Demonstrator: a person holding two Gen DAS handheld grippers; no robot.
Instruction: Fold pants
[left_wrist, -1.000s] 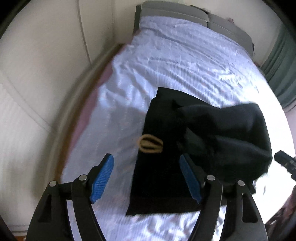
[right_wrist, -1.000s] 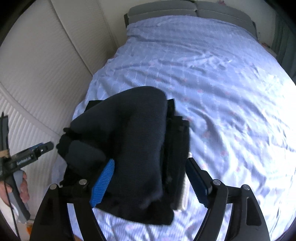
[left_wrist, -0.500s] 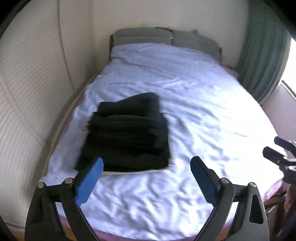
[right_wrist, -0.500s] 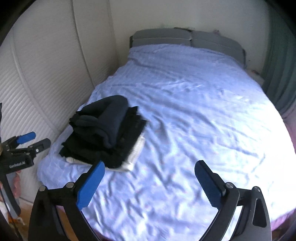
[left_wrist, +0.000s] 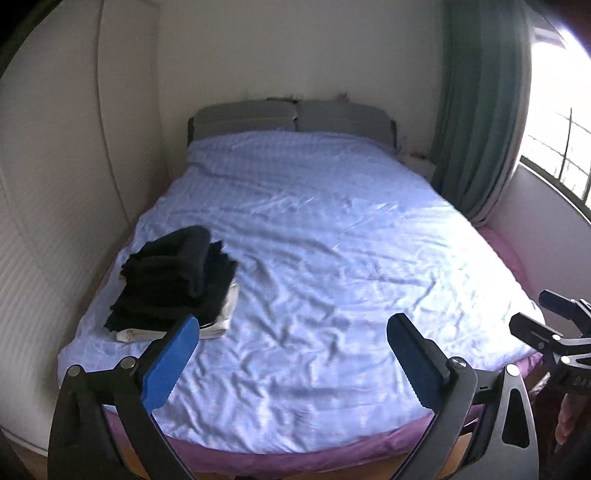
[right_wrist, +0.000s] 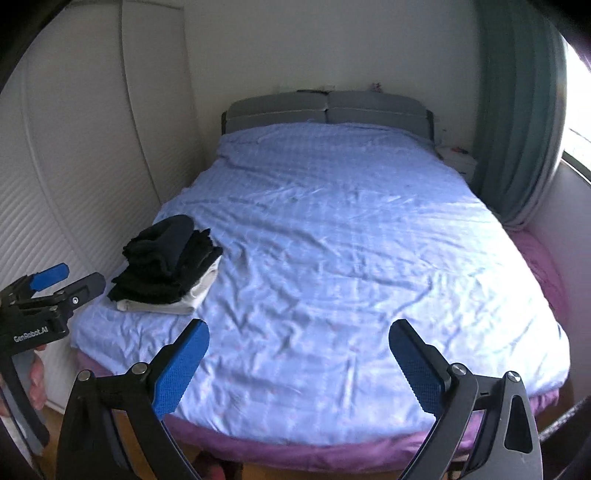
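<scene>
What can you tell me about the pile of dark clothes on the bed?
The pile of dark clothes is a stack of folded black, soft-looking garments. The top piece is bunched and rolled rather than flat. Under them lies a folded white garment, its edge showing at the near side. The pile rests on the light blue bedsheet, near the bed's left front corner, beside the wall. Neither gripper touches it.

pants: black knit cloth, matt, fuzzy
sheet: thin blue cloth, creased, faint sheen
headboard: grey padded fabric, matt
curtain: green cloth, matt
pads: blue ribbed rubber
</scene>
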